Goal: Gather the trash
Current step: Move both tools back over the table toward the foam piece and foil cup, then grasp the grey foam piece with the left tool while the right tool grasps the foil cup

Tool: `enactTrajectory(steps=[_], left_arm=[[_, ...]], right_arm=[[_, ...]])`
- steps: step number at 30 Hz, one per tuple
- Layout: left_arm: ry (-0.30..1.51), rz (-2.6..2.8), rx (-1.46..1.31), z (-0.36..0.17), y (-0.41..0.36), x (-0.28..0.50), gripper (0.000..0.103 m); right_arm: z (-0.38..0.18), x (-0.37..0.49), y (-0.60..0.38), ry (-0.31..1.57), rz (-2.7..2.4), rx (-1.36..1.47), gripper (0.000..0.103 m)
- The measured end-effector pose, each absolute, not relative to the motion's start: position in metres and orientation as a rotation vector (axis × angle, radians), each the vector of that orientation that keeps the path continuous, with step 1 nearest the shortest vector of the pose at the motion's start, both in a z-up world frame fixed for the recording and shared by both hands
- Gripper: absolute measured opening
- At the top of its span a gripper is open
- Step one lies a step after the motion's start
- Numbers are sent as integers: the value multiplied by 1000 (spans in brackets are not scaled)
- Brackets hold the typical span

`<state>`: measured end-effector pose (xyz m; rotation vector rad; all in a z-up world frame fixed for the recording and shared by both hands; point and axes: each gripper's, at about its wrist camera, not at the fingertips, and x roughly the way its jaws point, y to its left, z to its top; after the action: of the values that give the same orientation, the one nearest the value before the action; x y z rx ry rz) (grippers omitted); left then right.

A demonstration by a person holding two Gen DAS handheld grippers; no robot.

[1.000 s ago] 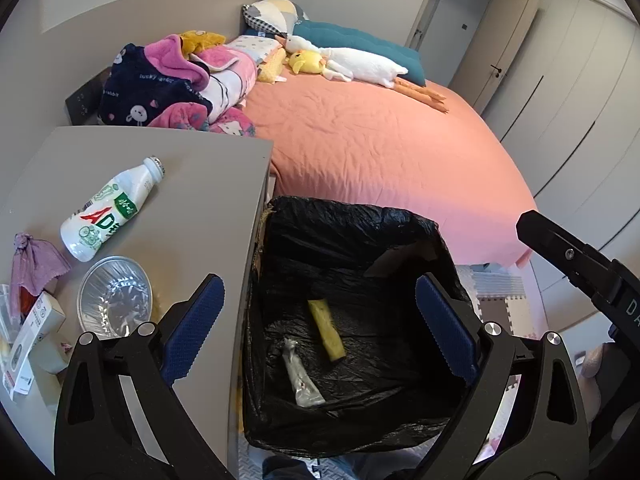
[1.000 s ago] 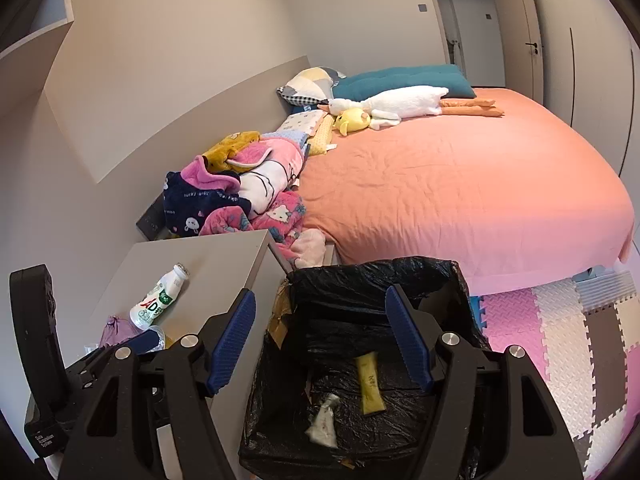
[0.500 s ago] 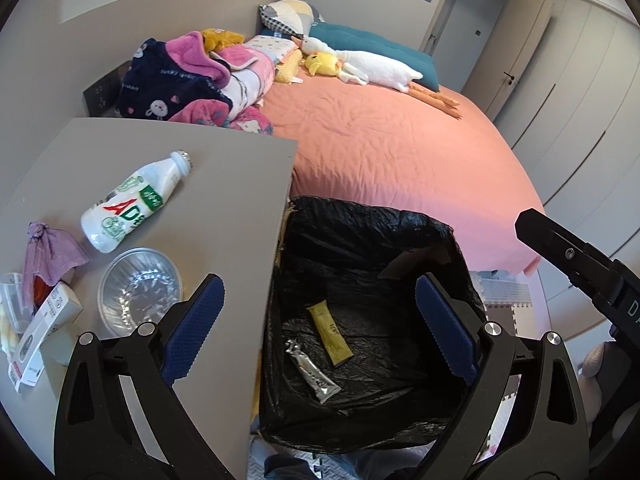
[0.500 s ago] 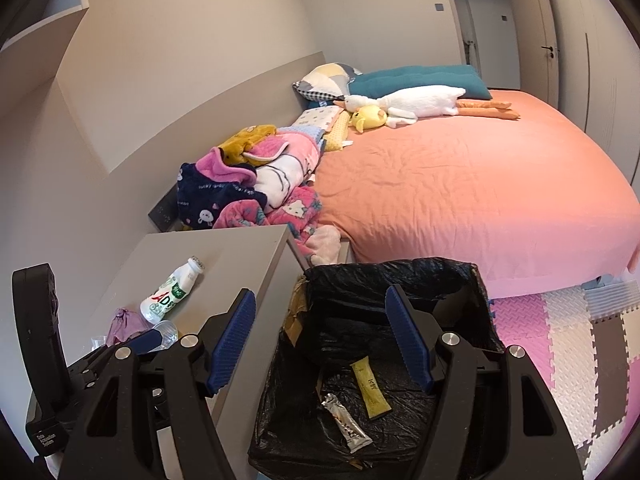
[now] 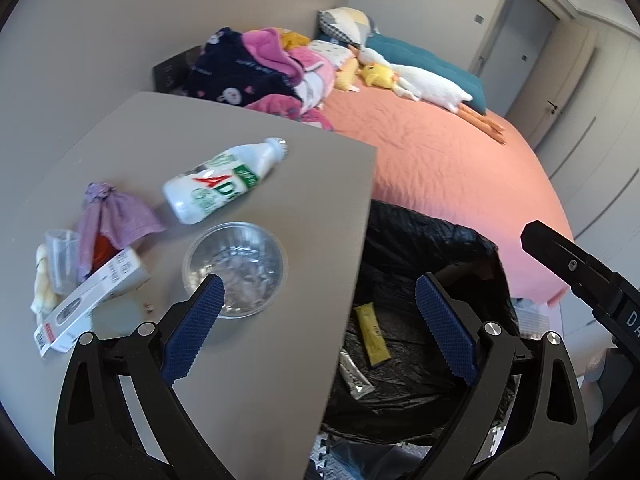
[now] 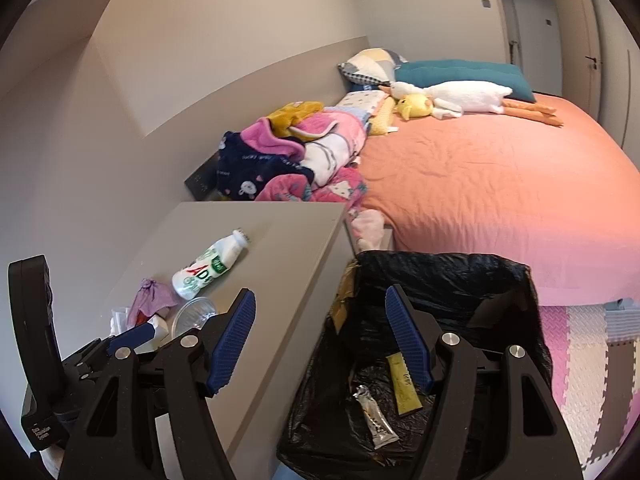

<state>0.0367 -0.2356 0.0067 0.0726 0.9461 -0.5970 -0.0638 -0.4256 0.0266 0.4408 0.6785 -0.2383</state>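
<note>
A grey bedside table (image 5: 160, 140) carries a white milk bottle (image 5: 224, 180) on its side, a clear plastic bowl (image 5: 235, 268), a purple wrapper (image 5: 114, 216) and a white box (image 5: 92, 300). My left gripper (image 5: 318, 284) hangs open above the table's right edge, its left finger over the bowl. To the right stands a bin lined with a black bag (image 5: 440, 240), holding a yellow sachet (image 5: 373, 334) and a silver sachet (image 5: 356, 376). My right gripper (image 6: 320, 292) is open and empty, straddling the gap between the table (image 6: 280, 248) and the bin (image 6: 440, 268).
Behind the table and bin lies a bed with an orange sheet (image 5: 440, 160), a heap of clothes (image 5: 256, 68) and a plush goose (image 5: 424, 84). Pink and grey foam mats (image 6: 592, 360) cover the floor right of the bin. Wardrobe doors line the far wall.
Both grippers have swung left from over the bin toward the table, so the bottle, bowl and wrapper sit nearer the middle of the views. Both jaws have stayed open.
</note>
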Motion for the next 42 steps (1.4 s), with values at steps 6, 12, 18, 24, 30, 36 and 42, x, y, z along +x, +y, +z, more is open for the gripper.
enactTrajectory(steps=[6,12,18,24,30,36,42], left_arm=[[949,-508,41,1,-203,44,93],[957,-428,5,-7,-172,50,93],[970,-349,-23,-18,-143,56,93],[1016,-270,-57,-37,-118,63,90],[1078,-235,-92,-57,-106,73,75],[1104,-217,-99,-68,-101,80,71],[1107,-233,-99,-71,-105,82,70]], right_arm=[[20,-44,-404,698,-159,421,69],[10,-22,-381,732,-66,400,69],[-3,-1,-360,777,10,380,69],[-20,22,-343,831,57,356,68],[-39,43,-332,885,63,349,63],[-57,63,-327,932,66,371,56],[-73,77,-324,975,77,396,42]])
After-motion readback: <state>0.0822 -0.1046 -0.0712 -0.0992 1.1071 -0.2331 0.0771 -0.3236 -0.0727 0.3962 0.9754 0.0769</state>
